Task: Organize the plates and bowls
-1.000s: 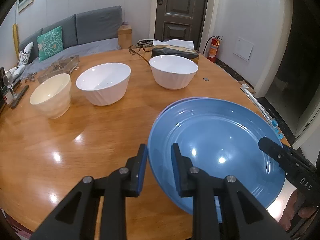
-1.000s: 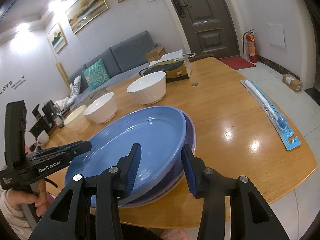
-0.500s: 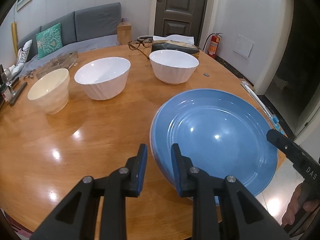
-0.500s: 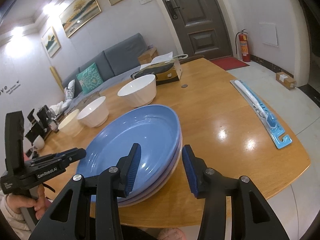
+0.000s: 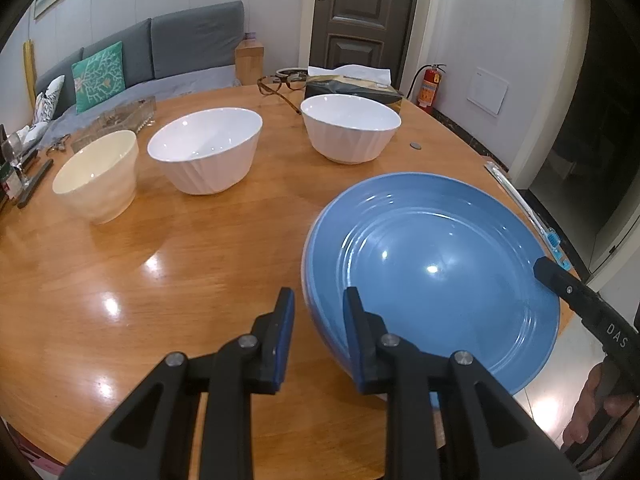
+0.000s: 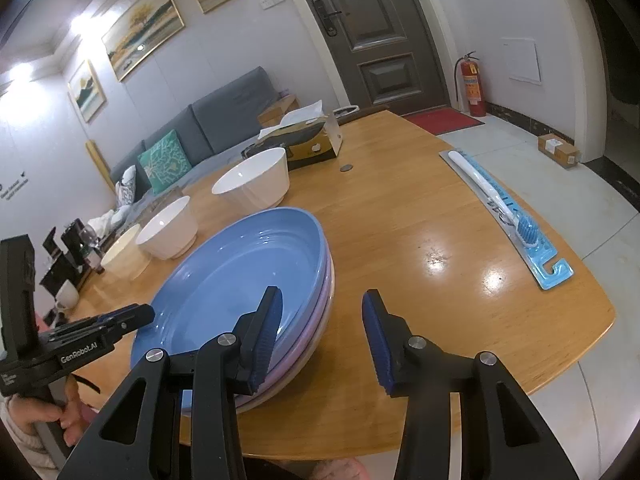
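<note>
A blue plate (image 5: 432,276) lies on top of a purple plate (image 6: 316,320) near the table's front edge; the blue plate also shows in the right wrist view (image 6: 240,280). My left gripper (image 5: 318,340) is open and straddles the blue plate's left rim. My right gripper (image 6: 322,336) is open wide, its jaws either side of the stack's right rim. Two white bowls (image 5: 206,150) (image 5: 350,128) and a cream bowl (image 5: 96,176) stand apart farther back.
A tissue box (image 5: 352,84) and glasses (image 5: 280,84) lie at the far side of the round wooden table (image 5: 160,280). A packaged toothbrush (image 6: 504,212) lies near the right edge. A coin (image 5: 416,145) lies by the right bowl. Clutter stands at the far left.
The blue plate has come down flat onto the purple plate. My right gripper has opened wider and let go of the rim. My left gripper has eased back a little.
</note>
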Demonstrator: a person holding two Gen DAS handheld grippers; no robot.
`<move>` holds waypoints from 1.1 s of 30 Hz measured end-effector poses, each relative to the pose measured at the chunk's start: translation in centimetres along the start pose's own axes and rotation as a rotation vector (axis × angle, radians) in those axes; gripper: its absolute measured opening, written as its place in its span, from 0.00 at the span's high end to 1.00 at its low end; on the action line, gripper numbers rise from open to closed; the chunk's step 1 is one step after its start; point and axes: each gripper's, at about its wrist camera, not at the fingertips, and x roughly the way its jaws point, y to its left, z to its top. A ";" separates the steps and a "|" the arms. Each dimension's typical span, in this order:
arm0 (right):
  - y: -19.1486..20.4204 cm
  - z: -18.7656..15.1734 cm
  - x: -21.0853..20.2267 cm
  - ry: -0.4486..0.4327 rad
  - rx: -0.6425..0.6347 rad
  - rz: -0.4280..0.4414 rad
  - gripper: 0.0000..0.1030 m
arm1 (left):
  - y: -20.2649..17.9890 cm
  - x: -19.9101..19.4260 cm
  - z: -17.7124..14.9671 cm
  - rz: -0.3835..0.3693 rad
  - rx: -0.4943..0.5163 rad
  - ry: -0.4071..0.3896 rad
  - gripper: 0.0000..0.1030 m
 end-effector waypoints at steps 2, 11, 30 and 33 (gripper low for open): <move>-0.1 0.0 0.1 0.007 -0.003 0.001 0.65 | 0.0 0.0 0.0 0.000 -0.001 0.000 0.79; 0.2 -0.1 0.7 0.028 -0.007 -0.009 0.65 | 0.6 -0.5 0.3 0.001 -0.011 -0.014 0.79; 6.0 4.1 -5.1 -0.189 -0.325 0.076 0.01 | 5.6 -7.5 3.1 0.022 0.070 -0.180 0.04; 7.1 4.8 -6.2 -0.268 -0.339 0.111 0.01 | 7.2 -8.1 3.7 0.036 0.082 -0.197 0.01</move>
